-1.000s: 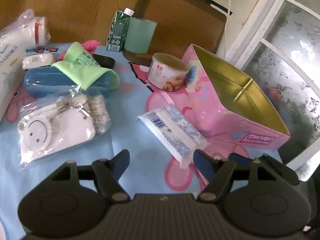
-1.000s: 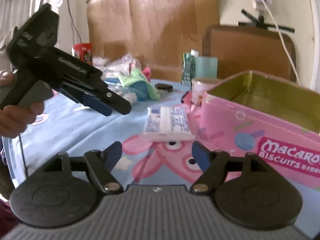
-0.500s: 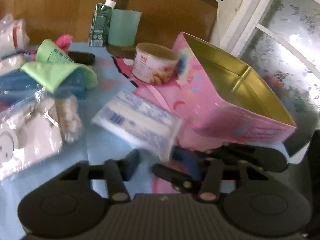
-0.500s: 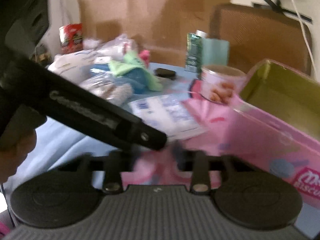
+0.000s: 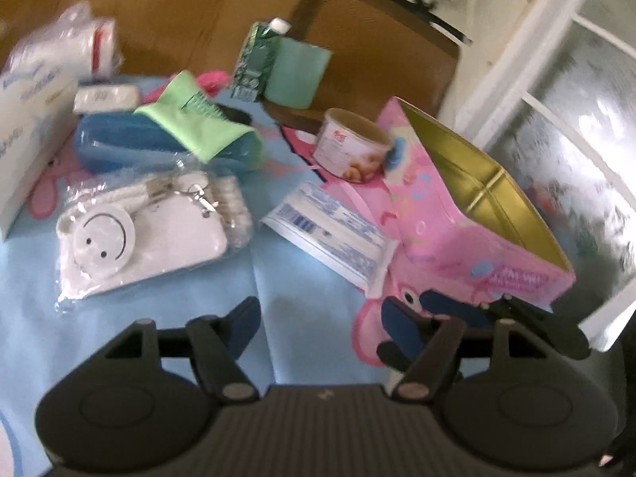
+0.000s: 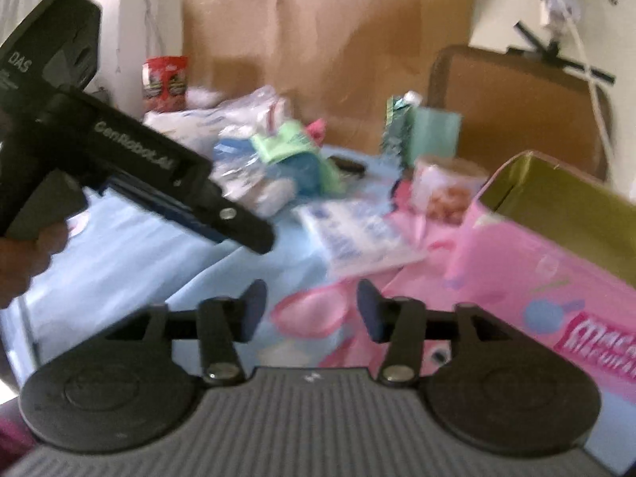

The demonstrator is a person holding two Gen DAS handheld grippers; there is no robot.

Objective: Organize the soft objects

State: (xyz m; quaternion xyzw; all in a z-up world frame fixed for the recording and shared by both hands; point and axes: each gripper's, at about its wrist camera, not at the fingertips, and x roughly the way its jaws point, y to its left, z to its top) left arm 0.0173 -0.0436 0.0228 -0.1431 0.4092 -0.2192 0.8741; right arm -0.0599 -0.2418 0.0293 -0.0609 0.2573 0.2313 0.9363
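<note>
Left gripper (image 5: 322, 320): jaws having just been opening, standing apart with nothing between them, hovering over the blue tablecloth (image 5: 159, 318).
Right gripper (image 6: 312, 304): jaws having just been opening too, parted and grasping nothing, pointing toward the pink tin.
Tissue pack (image 5: 332, 232): lying flat on the cloth just ahead of both grippers, touching the tin's near side.
Pink tin (image 5: 469, 246): sitting open at the right, gold interior showing.
White pouch (image 5: 139, 234): resting bagged in clear plastic, left of the tissue pack.
Green cloth (image 5: 194, 127): draping over a blue case (image 5: 119, 145), farther back.
Snack can (image 5: 353, 145): standing behind the tissue pack, beside the tin.
</note>
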